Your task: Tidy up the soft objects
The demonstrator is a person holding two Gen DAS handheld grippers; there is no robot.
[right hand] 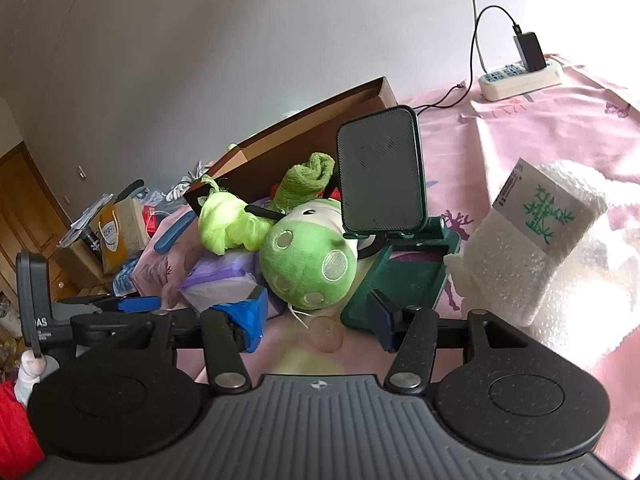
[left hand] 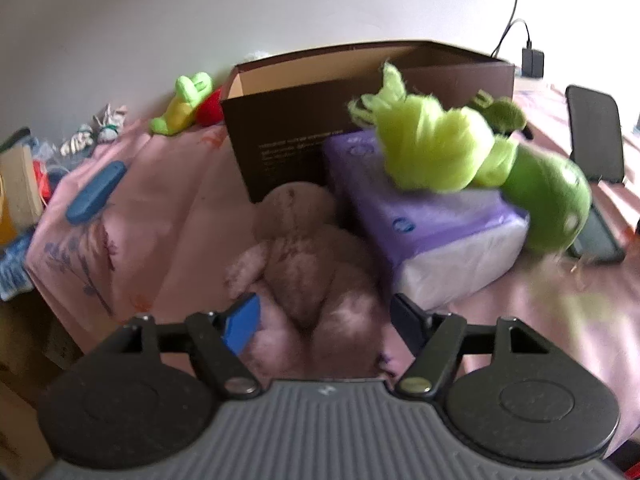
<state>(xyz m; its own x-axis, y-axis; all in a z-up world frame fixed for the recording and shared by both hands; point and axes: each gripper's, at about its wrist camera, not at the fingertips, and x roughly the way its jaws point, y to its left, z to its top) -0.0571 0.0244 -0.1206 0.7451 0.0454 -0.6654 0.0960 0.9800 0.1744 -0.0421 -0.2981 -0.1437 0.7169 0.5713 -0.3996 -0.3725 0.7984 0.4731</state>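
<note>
Brown fuzzy plush toy (left hand: 304, 256) lay between the left gripper's (left hand: 320, 320) open jaws. The right gripper's (right hand: 316, 320) jaws stood open, empty, near a green spotted plush (right hand: 308, 268).

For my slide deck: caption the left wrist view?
Open left gripper straddles a pink plush before a brown box.

We see soft daylight from the right in both views. The towel (right hand: 560, 240) glares nearly white. The left wrist view is smeared: the green plush (left hand: 460, 152) and brown plush (left hand: 308, 248) blur. Fisheye bends the box (left hand: 320, 120) edges; corners go black.
</note>
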